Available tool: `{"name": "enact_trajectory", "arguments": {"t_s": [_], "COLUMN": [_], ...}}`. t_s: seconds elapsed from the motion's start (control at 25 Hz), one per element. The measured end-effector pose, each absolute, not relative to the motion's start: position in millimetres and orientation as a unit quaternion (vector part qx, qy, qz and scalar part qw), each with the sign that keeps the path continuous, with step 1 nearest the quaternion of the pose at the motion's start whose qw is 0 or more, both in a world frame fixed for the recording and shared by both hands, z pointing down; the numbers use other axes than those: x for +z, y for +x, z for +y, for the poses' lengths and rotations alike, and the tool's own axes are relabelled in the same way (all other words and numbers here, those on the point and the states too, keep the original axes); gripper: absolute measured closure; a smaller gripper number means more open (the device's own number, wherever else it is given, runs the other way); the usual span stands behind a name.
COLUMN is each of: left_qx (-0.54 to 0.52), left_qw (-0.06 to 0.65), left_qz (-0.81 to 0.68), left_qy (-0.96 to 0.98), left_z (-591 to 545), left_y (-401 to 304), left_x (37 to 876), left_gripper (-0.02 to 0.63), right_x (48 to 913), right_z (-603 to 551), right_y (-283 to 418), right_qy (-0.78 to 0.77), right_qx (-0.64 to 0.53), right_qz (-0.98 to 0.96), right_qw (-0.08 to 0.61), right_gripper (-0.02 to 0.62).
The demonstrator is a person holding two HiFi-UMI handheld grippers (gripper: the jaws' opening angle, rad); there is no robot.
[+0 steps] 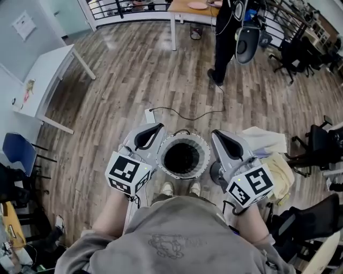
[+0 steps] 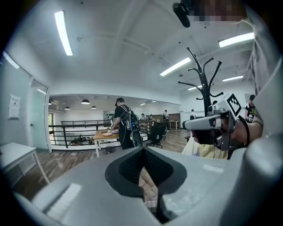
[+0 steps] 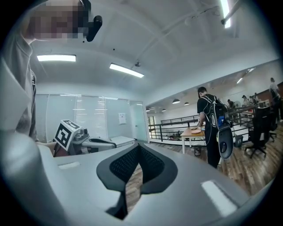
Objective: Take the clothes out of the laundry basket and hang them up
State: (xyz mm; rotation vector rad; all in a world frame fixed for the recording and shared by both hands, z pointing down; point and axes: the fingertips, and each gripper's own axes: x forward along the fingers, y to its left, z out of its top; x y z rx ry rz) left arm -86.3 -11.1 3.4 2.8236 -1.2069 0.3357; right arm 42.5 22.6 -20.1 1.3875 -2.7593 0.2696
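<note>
A round white mesh laundry basket (image 1: 201,144) stands on the wooden floor just in front of my feet; its inside is dark and no garment shows in it. My left gripper (image 1: 155,128) is level with the basket's left rim, its jaws shut and holding nothing. My right gripper (image 1: 217,134) is by the right rim, also shut and empty. To the right of the basket lie a white garment (image 1: 262,140) and a pale yellow garment (image 1: 281,171). In the left gripper view a black coat stand (image 2: 201,79) rises behind the right gripper (image 2: 194,125).
A person in black (image 1: 228,37) stands by a wooden table (image 1: 187,8) at the far side. A white table (image 1: 45,80) is at the left and a blue chair (image 1: 19,152) nearer. Black office chairs (image 1: 321,144) crowd the right. A cable (image 1: 187,115) runs over the floor beyond the basket.
</note>
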Motion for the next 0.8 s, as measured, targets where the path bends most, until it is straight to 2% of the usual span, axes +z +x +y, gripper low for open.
{"name": "enact_trajectory", "arguments": {"t_s": [0.2,0.8], "left_qx": [0.108,0.096], "left_qw": [0.023,-0.001], "left_qz": [-0.416,-0.41], "left_qy": [0.902,0.907], "left_z": [-6.8,-19.4], "left_y": [-107.0,-106.5], "left_x": [7.4,-18.0], "left_gripper": [0.606,0.606], "right_x": [-23.6,-42.3], "right_z": [21.9,12.7], "right_y": [30.4,25.2], "right_qy": [0.437,0.438], "right_qx": [0.071,0.063], "right_qz": [-0.896,-0.896], "right_qw": [0.025,0.027], "right_gripper": [0.569,0.569]}}
